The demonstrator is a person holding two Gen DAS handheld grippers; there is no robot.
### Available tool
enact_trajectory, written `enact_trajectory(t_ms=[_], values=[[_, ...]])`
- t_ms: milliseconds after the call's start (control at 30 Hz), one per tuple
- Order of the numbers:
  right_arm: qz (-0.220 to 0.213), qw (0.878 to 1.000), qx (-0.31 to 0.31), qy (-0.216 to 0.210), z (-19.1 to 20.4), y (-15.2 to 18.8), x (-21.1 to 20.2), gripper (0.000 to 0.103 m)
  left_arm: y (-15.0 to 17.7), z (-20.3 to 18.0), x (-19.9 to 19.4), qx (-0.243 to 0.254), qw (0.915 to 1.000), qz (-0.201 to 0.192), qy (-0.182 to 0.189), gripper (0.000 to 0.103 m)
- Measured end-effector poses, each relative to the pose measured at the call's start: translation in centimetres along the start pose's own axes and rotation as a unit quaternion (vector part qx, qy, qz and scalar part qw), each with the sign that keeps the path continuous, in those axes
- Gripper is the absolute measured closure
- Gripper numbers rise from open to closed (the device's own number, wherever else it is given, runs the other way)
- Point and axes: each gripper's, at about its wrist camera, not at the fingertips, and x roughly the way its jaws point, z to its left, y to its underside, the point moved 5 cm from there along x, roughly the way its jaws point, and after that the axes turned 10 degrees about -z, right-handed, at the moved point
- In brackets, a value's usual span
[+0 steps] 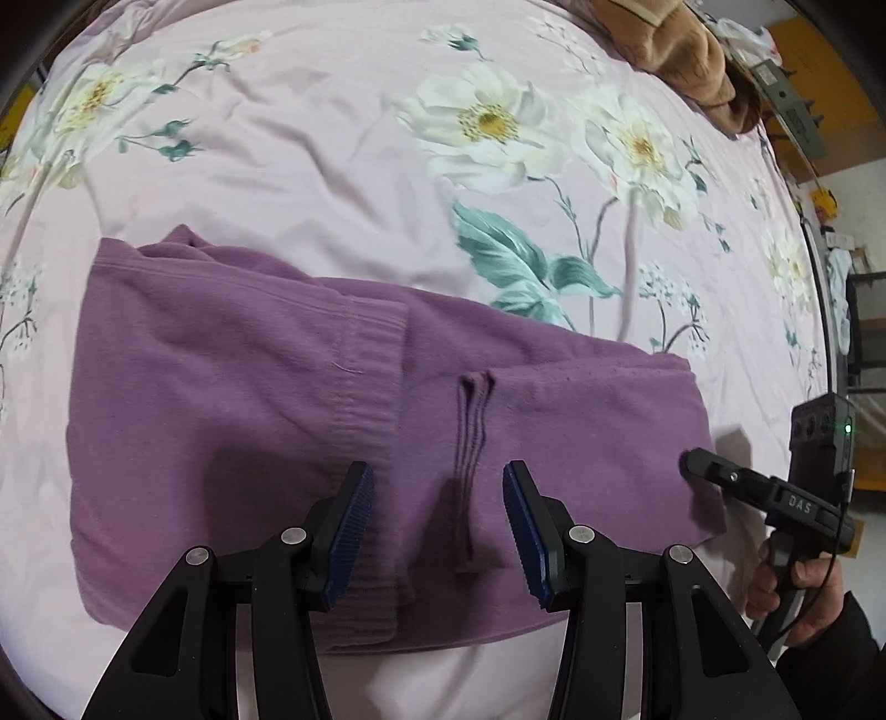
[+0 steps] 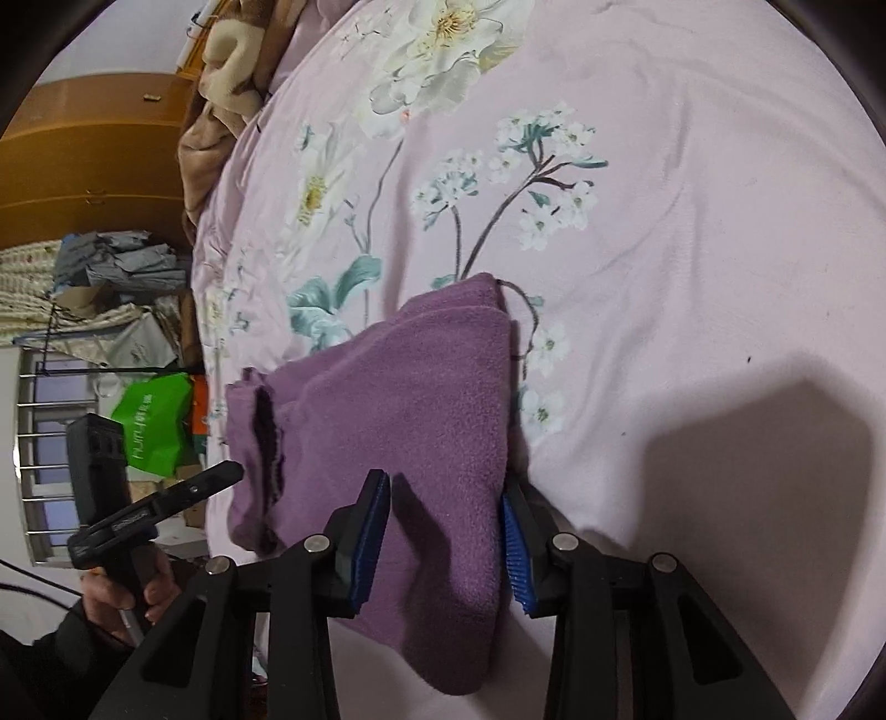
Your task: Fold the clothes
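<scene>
Bare sheet [image 1: 310, 166] beyond the sweater [image 1: 232, 421]; blanket [image 1: 681, 50] far corner.

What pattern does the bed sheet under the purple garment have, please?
Pale pink sheet with white flowers and green leaves; clearest in the left wrist view.

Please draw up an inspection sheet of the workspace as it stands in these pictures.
Surface: pink floral bedsheet, wrinkled.
Job's things: purple garment, folded into layers, lying flat near the bed's front edge.
Clutter: brown blanket bunched at the bed's far corner.
Grippers: left tongs open above the garment, nothing between the pads; right tongs open, straddling the garment's end, pads not visibly pressing.
Cables: a thin black cable near the hand that holds the left tongs.
Surroundings: wooden cabinet, green bag, piled bedding beside the bed.
</scene>
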Motion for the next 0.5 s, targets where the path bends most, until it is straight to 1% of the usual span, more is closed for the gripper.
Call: enact_trajectory(t_ms=[100,300,333,367,400,433,500], values=[[0.003,1.0,-0.003,0.009,-0.4,0.2,0.7,0.066,-0.1,0.3,0.1,0.005,1.0,0.002,0.0,0.053],[0.015,1.0,0.002,0.004,-0.5,-0.1,1.2,0.066,0.3,0.1,1.0,0.014,0.9998,0.01,0.004,0.053],[0.014,1.0,0.0,0.002,-0.3,-0.1,1.0,0.067,0.4,0.1,1.1,0.013,0.9998,0.011,0.006,0.053],[0.014,1.0,-0.002,0.0,-0.1,-0.1,0.9,0.07,0.5,0.0,1.1,0.013,0.9998,0.011,0.007,0.053],[0.013,1.0,-0.004,-0.002,0.2,-0.2,0.7,0.08,0.5,0.0,1.1,0.013,0.9998,0.011,0.007,0.053],[0.01,1.0,-0.006,-0.004,0.4,-0.2,0.5,0.086,0.5,-0.1,1.0,0.014,0.9998,0.011,0.008,0.053],[0.002,1.0,-0.004,-0.008,0.8,-0.2,0.1,0.089,0.6,-0.1,1.0,0.015,0.9998,0.011,0.01,0.053]])
